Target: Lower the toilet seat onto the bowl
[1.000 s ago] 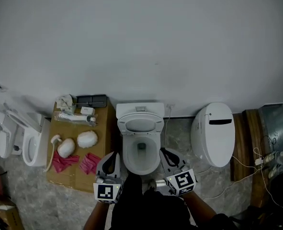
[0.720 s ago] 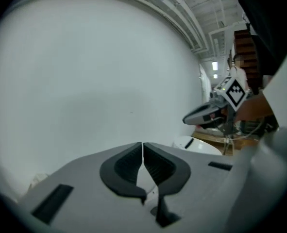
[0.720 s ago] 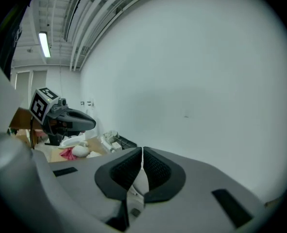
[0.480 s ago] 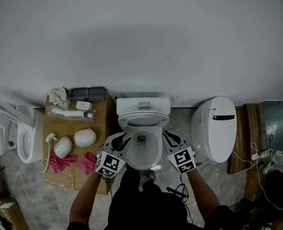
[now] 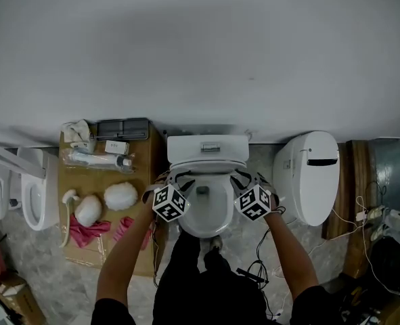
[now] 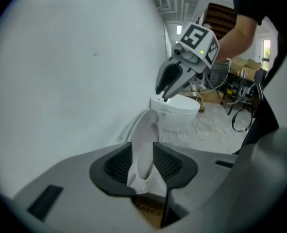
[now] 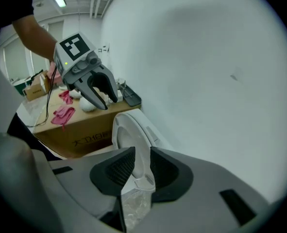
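Note:
The white toilet's bowl stands open below the tank, with the seat raised against it. My left gripper is at the seat's left edge and my right gripper at its right edge. In the left gripper view the seat's rim runs between the jaws of the left gripper, which are opening. In the right gripper view the seat's rim likewise stands between the opening jaws of the right gripper. Neither pair of pads clamps the rim.
A cardboard box left of the toilet carries pink cloths, white pads and a dark tray. A closed white toilet stands to the right, more toilets at far left. Cables trail on the floor. The wall is right behind the tank.
Both grippers have moved forward from beside the bowl's front to the raised seat's two side edges. Their jaws, shut before, have opened around the seat's rim.

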Action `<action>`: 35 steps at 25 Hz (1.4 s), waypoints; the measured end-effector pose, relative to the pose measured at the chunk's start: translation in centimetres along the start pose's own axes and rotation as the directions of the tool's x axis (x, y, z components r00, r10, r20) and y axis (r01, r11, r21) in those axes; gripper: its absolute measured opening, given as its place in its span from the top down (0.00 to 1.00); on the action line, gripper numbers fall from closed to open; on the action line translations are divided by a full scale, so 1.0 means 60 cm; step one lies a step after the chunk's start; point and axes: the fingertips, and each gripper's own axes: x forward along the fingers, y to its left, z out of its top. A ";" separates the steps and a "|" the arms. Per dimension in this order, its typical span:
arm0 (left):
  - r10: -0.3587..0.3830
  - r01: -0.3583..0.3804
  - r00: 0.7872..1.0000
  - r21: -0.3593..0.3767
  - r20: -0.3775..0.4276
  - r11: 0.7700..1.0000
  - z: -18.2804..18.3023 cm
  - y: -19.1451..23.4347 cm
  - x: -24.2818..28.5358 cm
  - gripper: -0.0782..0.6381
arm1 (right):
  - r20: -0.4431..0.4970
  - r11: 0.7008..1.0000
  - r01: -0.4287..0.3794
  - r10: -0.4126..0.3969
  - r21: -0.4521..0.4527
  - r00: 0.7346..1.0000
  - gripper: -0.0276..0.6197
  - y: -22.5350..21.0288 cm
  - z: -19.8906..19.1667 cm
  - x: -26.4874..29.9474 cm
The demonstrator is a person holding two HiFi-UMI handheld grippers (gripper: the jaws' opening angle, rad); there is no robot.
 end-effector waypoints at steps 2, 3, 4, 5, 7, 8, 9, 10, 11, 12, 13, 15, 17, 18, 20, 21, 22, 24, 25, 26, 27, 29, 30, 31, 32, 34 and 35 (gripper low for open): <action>0.003 -0.002 0.999 0.038 -0.038 0.999 -0.019 0.012 0.025 0.70 | -0.037 0.999 -0.006 0.005 -0.042 0.999 0.78 -0.009 -0.011 0.030; 0.002 0.001 0.999 0.046 -0.051 0.999 -0.026 0.017 0.036 0.70 | -0.055 0.998 -0.012 0.008 -0.062 0.998 0.78 -0.013 -0.016 0.043; -0.003 0.006 0.998 0.049 -0.061 0.999 -0.033 0.021 0.045 0.70 | -0.073 0.997 -0.017 0.011 -0.079 0.997 0.78 -0.016 -0.021 0.056; -0.008 0.012 0.997 0.056 -0.071 0.998 -0.039 0.025 0.054 0.70 | -0.091 0.995 -0.021 0.013 -0.094 0.996 0.78 -0.020 -0.026 0.069; -0.007 0.014 0.996 0.086 -0.087 0.996 -0.047 0.031 0.066 0.69 | -0.122 0.993 -0.029 0.016 -0.113 0.992 0.78 -0.025 -0.035 0.091; -0.004 0.013 0.996 0.098 -0.090 0.995 -0.050 0.033 0.069 0.69 | -0.135 0.992 -0.034 0.017 -0.122 0.991 0.78 -0.026 -0.038 0.100; -0.004 0.013 0.996 0.103 -0.091 0.995 -0.051 0.035 0.072 0.69 | -0.148 0.990 -0.039 0.019 -0.132 0.989 0.78 -0.028 -0.042 0.108; -0.006 0.015 0.996 0.101 -0.091 0.995 -0.050 0.035 0.074 0.69 | -0.159 0.989 -0.045 0.022 -0.144 0.987 0.78 -0.028 -0.044 0.113; -0.009 0.018 0.996 0.100 -0.093 0.995 -0.050 0.036 0.076 0.69 | -0.169 0.986 -0.050 0.023 -0.157 0.985 0.78 -0.028 -0.047 0.118; -0.011 0.021 0.995 0.102 -0.096 0.995 -0.051 0.036 0.079 0.69 | -0.177 0.984 -0.054 0.023 -0.169 0.984 0.78 -0.027 -0.049 0.122; -0.012 0.023 0.995 0.103 -0.099 0.994 -0.052 0.036 0.082 0.69 | -0.183 0.982 -0.058 0.025 -0.179 0.983 0.78 -0.026 -0.050 0.126; -0.015 0.027 0.994 0.105 -0.105 0.994 -0.053 0.038 0.088 0.69 | -0.193 0.979 -0.070 0.032 -0.193 0.981 0.78 -0.025 -0.053 0.132; -0.020 0.033 0.993 0.113 -0.113 0.993 -0.053 0.038 0.093 0.69 | -0.204 0.974 -0.087 0.043 -0.211 0.978 0.78 -0.023 -0.055 0.135; -0.021 0.035 0.993 0.119 -0.117 0.992 -0.052 0.038 0.094 0.69 | -0.207 0.971 -0.094 0.048 -0.221 0.977 0.79 -0.022 -0.056 0.136; -0.022 0.039 0.992 0.135 -0.123 0.990 -0.052 0.036 0.097 0.69 | -0.207 0.966 -0.104 0.055 -0.235 0.977 0.81 -0.022 -0.058 0.134; -0.023 0.042 0.992 0.146 -0.126 0.988 -0.053 0.034 0.097 0.69 | -0.206 0.965 -0.109 0.059 -0.238 0.977 0.82 -0.021 -0.059 0.132; -0.025 0.045 0.991 0.158 -0.129 0.986 -0.056 0.031 0.098 0.69 | -0.204 0.964 -0.114 0.064 -0.241 0.977 0.83 -0.019 -0.060 0.129; -0.024 0.051 0.990 0.187 -0.142 0.981 -0.064 0.026 0.100 0.69 | -0.196 0.959 -0.122 0.072 -0.255 0.978 0.85 -0.015 -0.060 0.126; -0.024 0.054 0.988 0.200 -0.151 0.978 -0.069 0.024 0.102 0.69 | -0.193 0.957 -0.125 0.074 -0.263 0.978 0.85 -0.012 -0.061 0.124; -0.024 0.058 0.987 0.208 -0.159 0.976 -0.073 0.021 0.103 0.69 | -0.190 0.955 -0.128 0.077 -0.269 0.979 0.86 -0.010 -0.062 0.123; -0.024 0.059 0.986 0.212 -0.162 0.975 -0.077 0.018 0.104 0.69 | -0.188 0.953 -0.131 0.081 -0.272 0.979 0.86 -0.006 -0.064 0.121; -0.017 0.050 0.988 0.209 -0.156 0.977 -0.079 0.014 0.102 0.73 | -0.183 0.950 -0.142 0.092 -0.278 0.979 0.86 0.001 -0.067 0.117; -0.014 0.044 0.989 0.201 -0.150 0.979 -0.079 0.013 0.099 0.76 | -0.180 0.948 -0.149 0.100 -0.281 0.978 0.86 0.006 -0.069 0.114; -0.014 0.042 0.989 0.192 -0.144 0.981 -0.079 0.010 0.096 0.79 | -0.178 0.946 -0.158 0.110 -0.284 0.978 0.86 0.010 -0.071 0.111; -0.017 0.043 0.990 0.185 -0.141 0.982 -0.080 0.006 0.093 0.80 | -0.176 0.943 -0.168 0.120 -0.288 0.977 0.86 0.016 -0.074 0.107; -0.027 0.054 0.990 0.189 -0.141 0.981 -0.083 -0.006 0.088 0.82 | -0.168 0.938 -0.185 0.140 -0.294 0.976 0.86 0.028 -0.080 0.101; -0.031 0.059 0.989 0.198 -0.144 0.978 -0.085 -0.013 0.086 0.82 | -0.164 0.935 -0.193 0.149 -0.298 0.975 0.86 0.035 -0.083 0.099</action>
